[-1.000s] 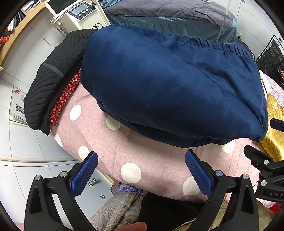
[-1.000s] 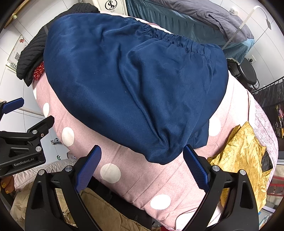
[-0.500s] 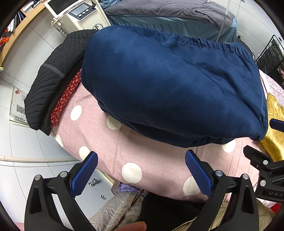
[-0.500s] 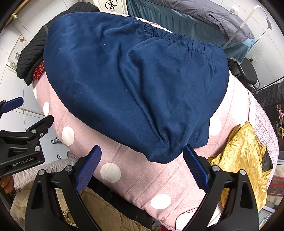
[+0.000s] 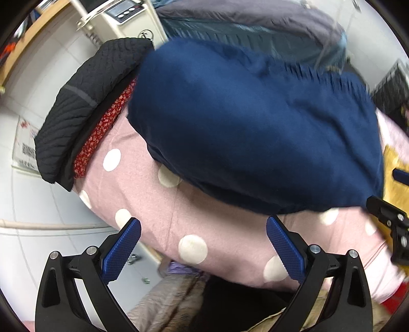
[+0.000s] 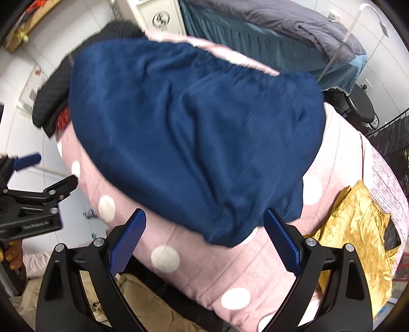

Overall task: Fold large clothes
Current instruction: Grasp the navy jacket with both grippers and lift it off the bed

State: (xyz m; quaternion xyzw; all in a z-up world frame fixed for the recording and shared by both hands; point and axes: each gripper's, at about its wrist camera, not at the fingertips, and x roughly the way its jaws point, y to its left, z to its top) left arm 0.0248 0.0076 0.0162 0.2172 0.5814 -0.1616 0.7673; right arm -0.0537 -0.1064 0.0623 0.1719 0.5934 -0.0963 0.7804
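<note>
A large navy blue garment (image 5: 255, 127) with a gathered elastic band along its far edge lies folded on a pink bed cover with white dots (image 5: 163, 209). It also shows in the right wrist view (image 6: 194, 143). My left gripper (image 5: 203, 240) is open and empty, held above the cover's near edge, short of the garment's near hem. My right gripper (image 6: 204, 237) is open and empty, its right finger close to the garment's near corner.
A black quilted jacket (image 5: 84, 102) over a red patterned cloth (image 5: 102, 130) lies at the bed's left end. A gold cloth (image 6: 352, 224) lies at the right. A grey bed (image 6: 268, 23) and a white heater (image 5: 125, 23) stand behind. Beige fabric lies below.
Both grippers have shifted, and both views are now blurred by the motion. The garment sits a little lower and further right in both views. Both grippers stay open.
</note>
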